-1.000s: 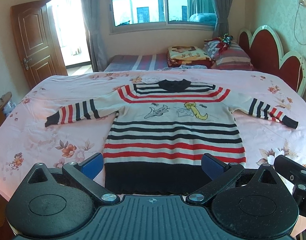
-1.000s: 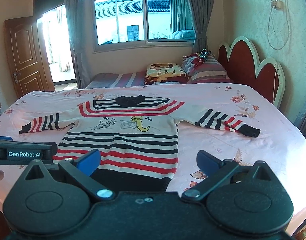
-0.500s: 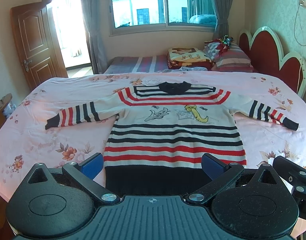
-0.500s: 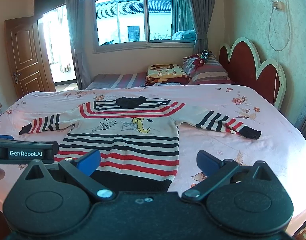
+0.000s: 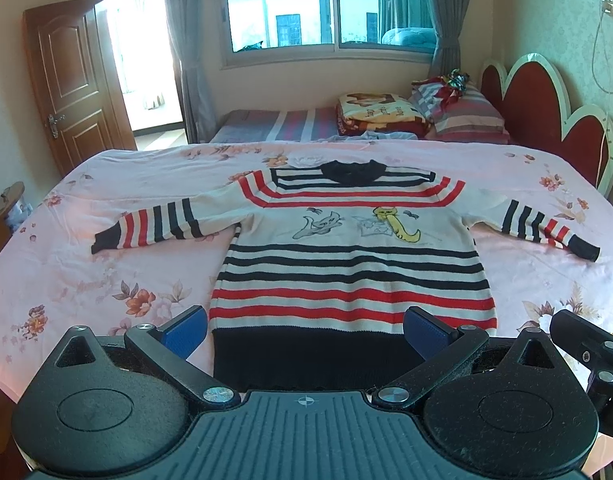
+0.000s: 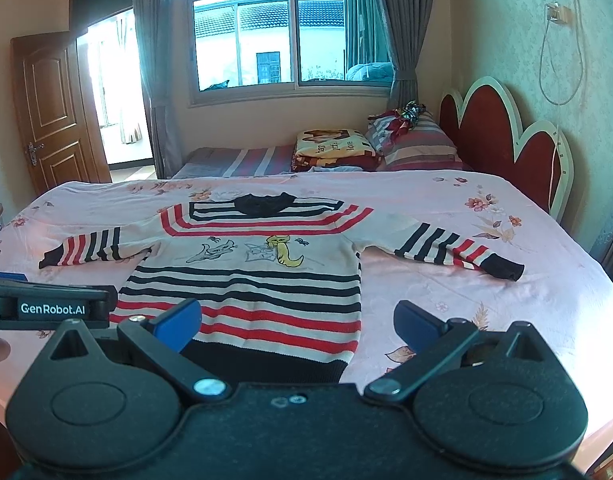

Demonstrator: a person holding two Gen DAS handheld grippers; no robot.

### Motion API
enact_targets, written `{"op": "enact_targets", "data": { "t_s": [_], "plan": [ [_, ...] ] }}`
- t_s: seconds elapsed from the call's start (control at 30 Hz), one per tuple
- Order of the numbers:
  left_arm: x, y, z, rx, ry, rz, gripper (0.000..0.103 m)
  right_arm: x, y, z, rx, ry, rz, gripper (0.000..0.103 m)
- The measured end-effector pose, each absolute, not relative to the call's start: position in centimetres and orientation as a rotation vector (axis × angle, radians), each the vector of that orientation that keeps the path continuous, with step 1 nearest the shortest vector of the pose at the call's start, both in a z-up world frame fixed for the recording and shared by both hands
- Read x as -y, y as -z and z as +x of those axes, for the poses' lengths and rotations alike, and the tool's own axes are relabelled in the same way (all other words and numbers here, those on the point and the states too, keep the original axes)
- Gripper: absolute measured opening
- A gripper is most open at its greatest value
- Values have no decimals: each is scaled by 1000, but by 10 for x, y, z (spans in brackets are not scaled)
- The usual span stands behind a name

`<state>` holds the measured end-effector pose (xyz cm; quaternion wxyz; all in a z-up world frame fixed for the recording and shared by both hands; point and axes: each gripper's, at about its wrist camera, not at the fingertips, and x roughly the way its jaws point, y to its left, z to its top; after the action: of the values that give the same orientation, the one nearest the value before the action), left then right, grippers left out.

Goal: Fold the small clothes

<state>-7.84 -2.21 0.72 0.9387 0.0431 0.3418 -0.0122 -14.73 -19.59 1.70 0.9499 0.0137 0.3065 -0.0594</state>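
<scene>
A small striped sweater (image 5: 350,248) (image 6: 246,276) lies flat, front up, on the pink floral bed, both sleeves spread out, black collar far and black hem near. It has red and black stripes and cartoon cats on the chest. My left gripper (image 5: 306,328) hovers open above the black hem, its blue pads wide apart with nothing between them. My right gripper (image 6: 296,322) is open too, over the sweater's lower right corner. The left sleeve cuff (image 5: 106,240) and right sleeve cuff (image 6: 504,268) rest on the sheet.
The bed sheet (image 5: 106,280) (image 6: 486,300) stretches wide on both sides of the sweater. Pillows and a folded blanket (image 5: 386,114) are piled by the red headboard (image 5: 546,120). The right gripper's body (image 5: 586,352) shows at the left view's right edge. A wooden door (image 5: 70,92) stands open.
Both grippers have risen and pulled back slightly, so the sweater sits a little lower and farther in view. The sweater itself has not moved.
</scene>
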Motion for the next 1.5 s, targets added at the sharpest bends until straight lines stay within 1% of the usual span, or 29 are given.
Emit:
{"op": "enact_targets", "data": {
  "t_s": [0.5, 0.87, 1.17, 1.5],
  "plan": [
    [18, -5, -76, -699, 20, 84, 103, 193, -16, -146, -625, 123, 25, 102],
    [6, 5, -55, -716, 11, 79, 103, 189, -7, -133, -640, 148, 31, 102],
    [-7, 20, -14, -745, 24, 67, 103, 184, 4, -105, -642, 201, 36, 102],
    [-22, 40, 66, -760, 68, 81, 103, 191, 20, -48, -639, 312, 113, 102]
  ]
}}
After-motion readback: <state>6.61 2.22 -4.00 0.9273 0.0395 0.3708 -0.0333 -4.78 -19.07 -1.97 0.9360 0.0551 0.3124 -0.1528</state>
